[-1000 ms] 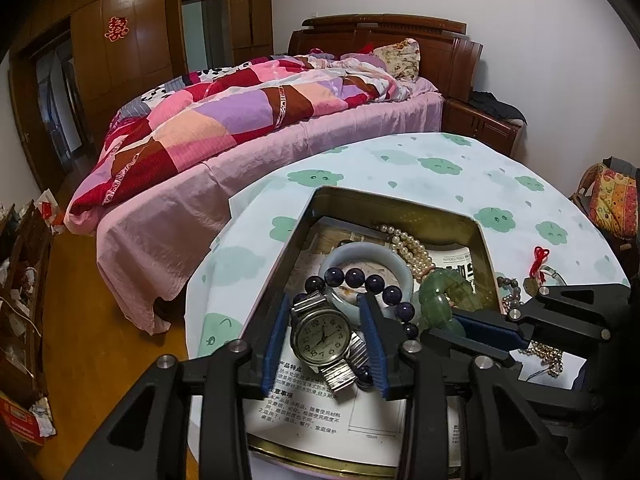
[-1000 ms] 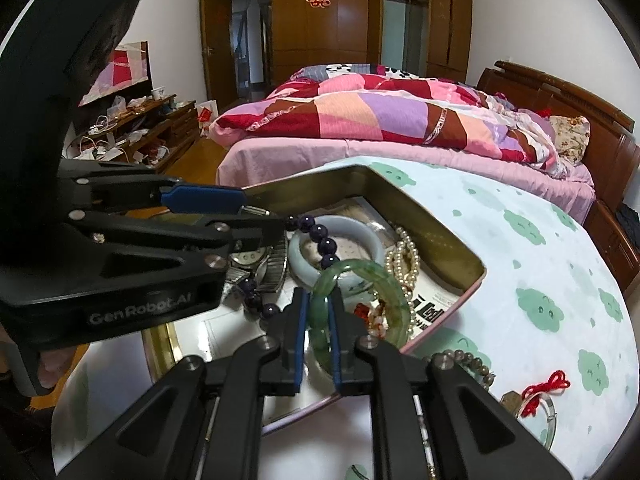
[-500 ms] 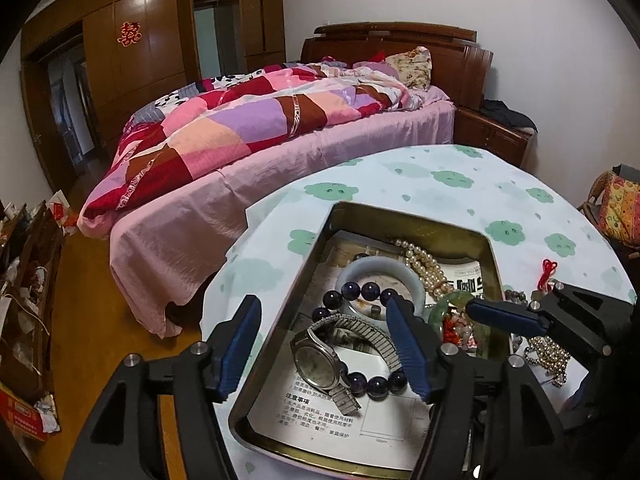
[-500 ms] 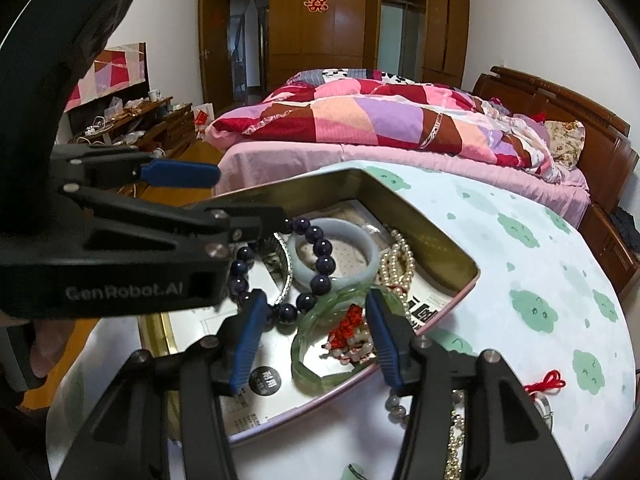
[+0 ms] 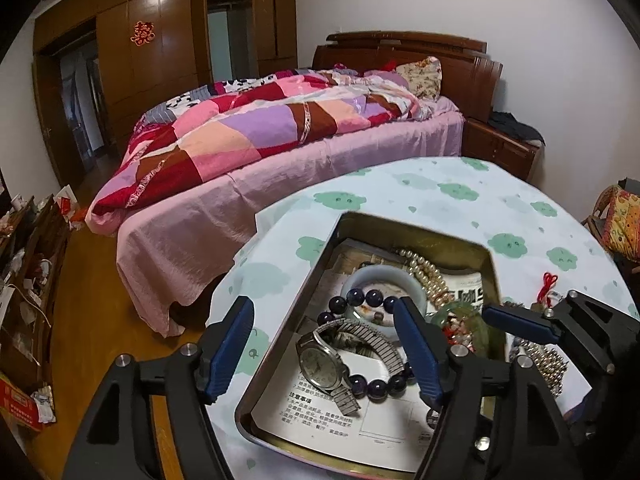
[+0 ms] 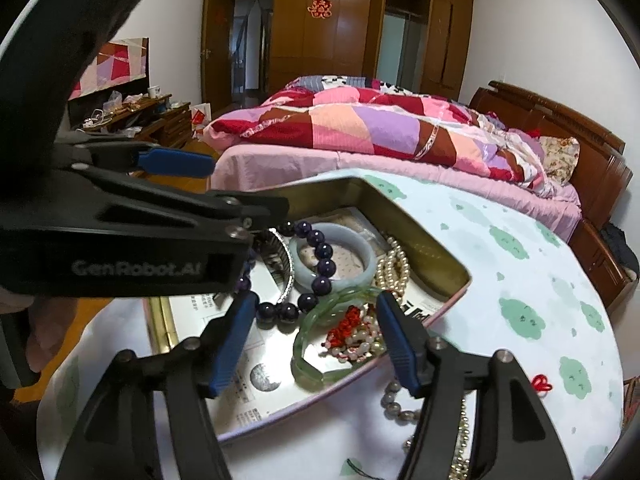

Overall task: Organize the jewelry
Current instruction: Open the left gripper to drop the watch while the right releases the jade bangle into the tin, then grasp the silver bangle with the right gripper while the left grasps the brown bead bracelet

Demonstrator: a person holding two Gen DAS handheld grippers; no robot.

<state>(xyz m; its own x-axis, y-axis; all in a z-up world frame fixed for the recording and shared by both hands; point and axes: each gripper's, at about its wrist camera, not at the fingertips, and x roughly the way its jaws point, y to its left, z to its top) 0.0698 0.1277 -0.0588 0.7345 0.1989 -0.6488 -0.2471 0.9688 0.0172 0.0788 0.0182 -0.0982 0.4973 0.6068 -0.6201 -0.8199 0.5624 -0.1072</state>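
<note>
The left gripper (image 5: 326, 350) is opening over the tin (image 5: 416, 236), with the watch (image 5: 320, 364) lying loose between its spread fingers. The right gripper (image 6: 314, 338) is opening too, around the green bangle (image 6: 316, 360) lying at the tin's near right edge.

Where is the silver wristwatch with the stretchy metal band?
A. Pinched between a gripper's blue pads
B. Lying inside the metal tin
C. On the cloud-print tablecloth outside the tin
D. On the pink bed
B: the silver wristwatch lies on the printed paper lining inside the gold-rimmed metal tin, with no pad touching it.
</note>
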